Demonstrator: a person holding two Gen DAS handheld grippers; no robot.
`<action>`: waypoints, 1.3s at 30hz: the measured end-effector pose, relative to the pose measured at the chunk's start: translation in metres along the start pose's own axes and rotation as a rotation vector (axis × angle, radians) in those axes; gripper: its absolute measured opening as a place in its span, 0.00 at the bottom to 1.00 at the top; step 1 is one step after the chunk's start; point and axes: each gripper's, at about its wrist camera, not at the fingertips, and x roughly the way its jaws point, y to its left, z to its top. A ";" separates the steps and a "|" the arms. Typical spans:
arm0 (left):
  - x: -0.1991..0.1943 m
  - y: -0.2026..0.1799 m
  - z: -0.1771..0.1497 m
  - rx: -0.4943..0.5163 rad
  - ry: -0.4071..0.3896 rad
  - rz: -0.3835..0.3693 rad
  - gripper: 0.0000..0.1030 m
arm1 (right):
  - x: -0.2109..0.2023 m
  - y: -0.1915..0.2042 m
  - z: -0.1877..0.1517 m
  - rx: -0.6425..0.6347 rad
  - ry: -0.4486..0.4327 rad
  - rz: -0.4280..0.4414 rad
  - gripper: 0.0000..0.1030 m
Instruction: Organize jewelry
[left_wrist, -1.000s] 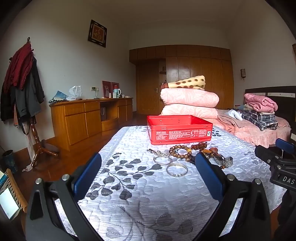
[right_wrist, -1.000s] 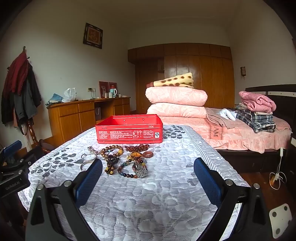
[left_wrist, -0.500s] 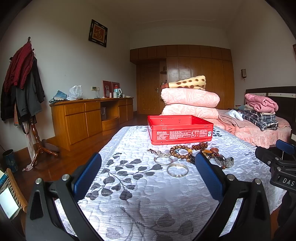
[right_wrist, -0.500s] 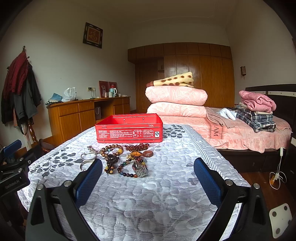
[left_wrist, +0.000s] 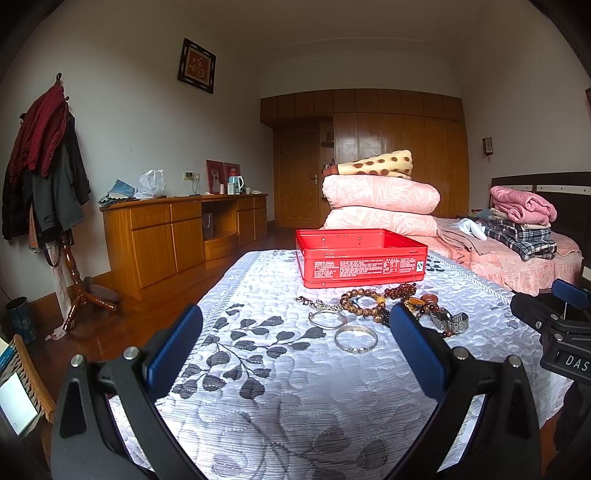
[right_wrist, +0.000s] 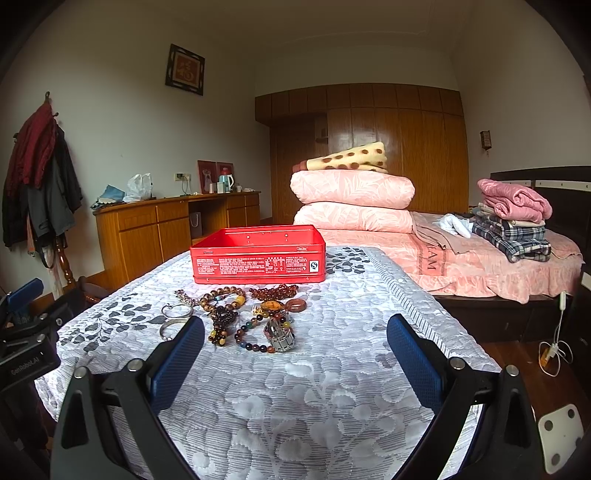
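Note:
An open red tin box (left_wrist: 360, 258) (right_wrist: 258, 256) stands on the quilted table cover (left_wrist: 280, 413). In front of it lies a heap of jewelry: two silver bangles (left_wrist: 355, 339) (right_wrist: 176, 311), a wooden bead bracelet (left_wrist: 364, 301) (right_wrist: 221, 297), dark red beads (right_wrist: 274, 291), a coloured bead bracelet (right_wrist: 251, 338) and a metal watch (left_wrist: 448, 320) (right_wrist: 279, 334). My left gripper (left_wrist: 295, 347) is open and empty, near and left of the heap. My right gripper (right_wrist: 295, 347) is open and empty, near and right of it.
A bed (right_wrist: 498, 262) with folded pink quilts (left_wrist: 380, 206) and clothes stands beyond the table on the right. A wooden sideboard (left_wrist: 184, 236) and a coat rack (left_wrist: 44, 166) line the left wall. The table's right edge (right_wrist: 443, 306) drops to the floor.
Both grippers have edged slightly closer to the jewelry. Nothing on the table has moved.

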 end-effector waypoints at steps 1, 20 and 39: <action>0.000 0.000 0.000 -0.001 0.000 -0.001 0.95 | 0.000 0.000 0.000 0.001 0.000 0.001 0.94; 0.000 0.000 0.000 -0.002 0.000 0.001 0.95 | 0.003 0.002 -0.002 0.001 0.004 0.001 0.94; 0.000 0.001 0.000 -0.002 0.002 0.001 0.95 | 0.004 0.002 -0.003 0.002 0.005 0.000 0.94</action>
